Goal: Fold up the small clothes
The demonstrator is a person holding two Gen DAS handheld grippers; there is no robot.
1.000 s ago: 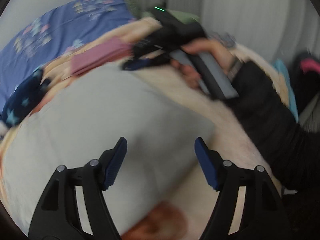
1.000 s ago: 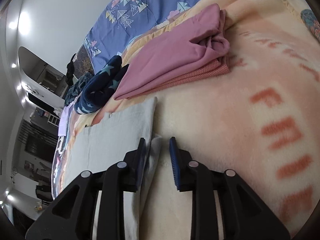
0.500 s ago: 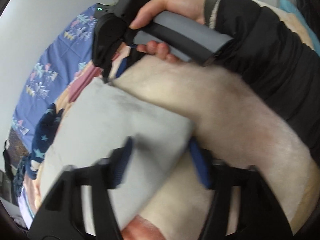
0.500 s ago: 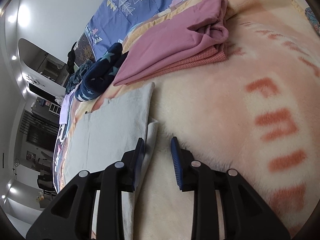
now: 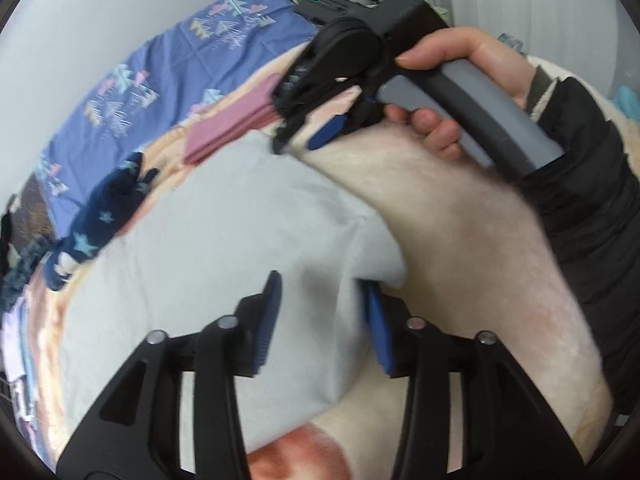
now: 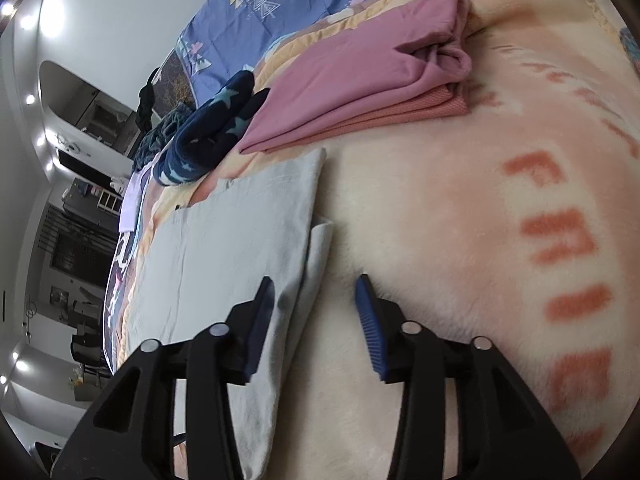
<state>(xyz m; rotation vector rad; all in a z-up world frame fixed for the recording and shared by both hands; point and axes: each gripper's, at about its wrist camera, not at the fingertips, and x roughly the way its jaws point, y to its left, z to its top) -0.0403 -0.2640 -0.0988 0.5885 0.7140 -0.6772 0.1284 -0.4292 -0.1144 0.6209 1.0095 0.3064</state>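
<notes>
A pale grey garment (image 5: 224, 248) lies folded flat on a cream fleece blanket (image 5: 460, 240). My left gripper (image 5: 320, 320) is open, its blue pads either side of the garment's near right corner, close over the cloth. In the right wrist view the same grey garment (image 6: 240, 248) lies left of centre. My right gripper (image 6: 316, 320) is open over its right edge, left pad on the cloth, right pad over the blanket (image 6: 460, 220). The right gripper (image 5: 320, 136) also shows in the left wrist view, held by a hand at the garment's far corner.
A folded pink garment (image 6: 360, 80) on an orange one (image 6: 400, 116) lies beyond the grey garment. A navy star-print garment (image 6: 212, 136) lies to its left. A blue patterned sheet (image 6: 280, 0) covers the far bed. A black-sleeved arm (image 5: 580, 220) crosses the right side.
My right gripper has opened wider over the garment's edge. My left gripper has closed in on the garment's near corner and its jaws have narrowed, still open.
</notes>
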